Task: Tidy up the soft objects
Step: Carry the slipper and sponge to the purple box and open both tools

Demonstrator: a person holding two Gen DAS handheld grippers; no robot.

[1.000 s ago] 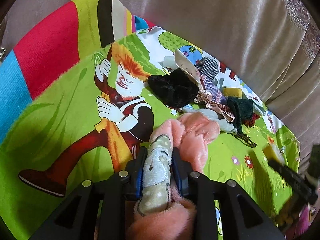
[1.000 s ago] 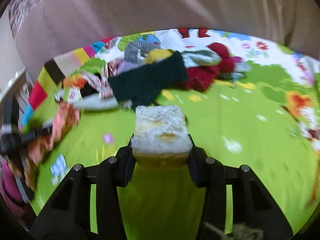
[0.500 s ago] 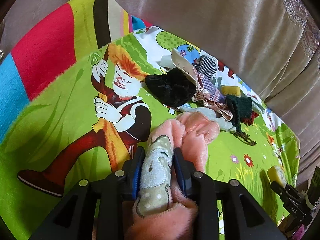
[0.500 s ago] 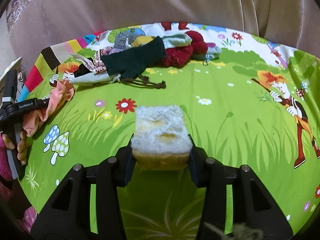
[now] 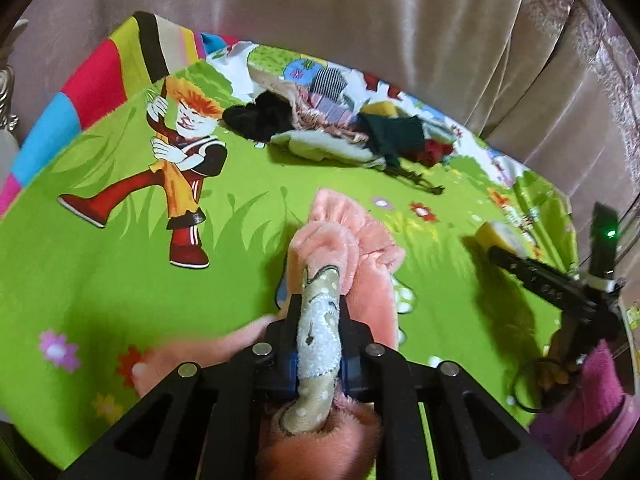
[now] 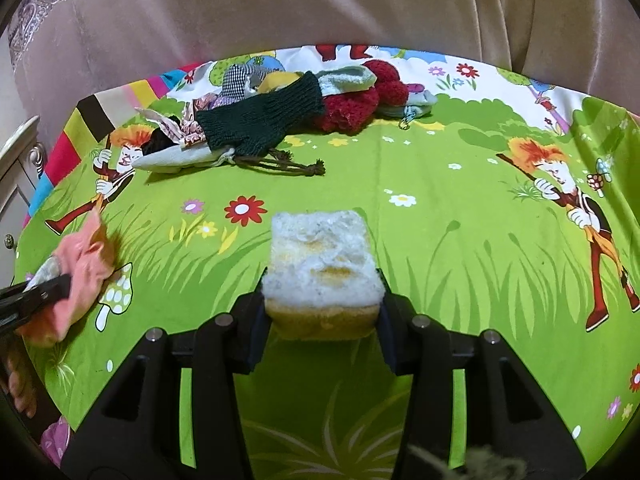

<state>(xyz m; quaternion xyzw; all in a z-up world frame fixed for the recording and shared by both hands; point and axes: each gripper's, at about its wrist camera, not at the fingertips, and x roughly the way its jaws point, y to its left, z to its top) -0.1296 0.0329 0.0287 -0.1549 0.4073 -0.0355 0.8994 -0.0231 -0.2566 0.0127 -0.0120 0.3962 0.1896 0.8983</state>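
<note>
My left gripper (image 5: pixel 320 312) is shut on a pink fleece cloth (image 5: pixel 352 248) with a pale spotted patch, held above the green cartoon blanket (image 5: pixel 100 280). It also shows in the right wrist view (image 6: pixel 80 268) at the left edge. My right gripper (image 6: pixel 322 300) is shut on a yellow sponge with a white top (image 6: pixel 322 264), held above the blanket; the sponge shows in the left wrist view (image 5: pixel 500 236) at the right. A pile of soft things (image 6: pixel 280 116) lies at the blanket's far side: a dark green knit piece, red yarn, checked cloth, a black piece.
A beige curtain (image 6: pixel 280 8) hangs behind the blanket. A brown drawstring (image 6: pixel 296 166) trails from the pile onto the grass print. A white cabinet (image 6: pixel 16 168) stands at the far left. A magenta cloth (image 5: pixel 600 400) lies at the near right.
Both grippers pulled back from the pile toward the near side, each keeping its hold. The pile now sits farther off in both views.
</note>
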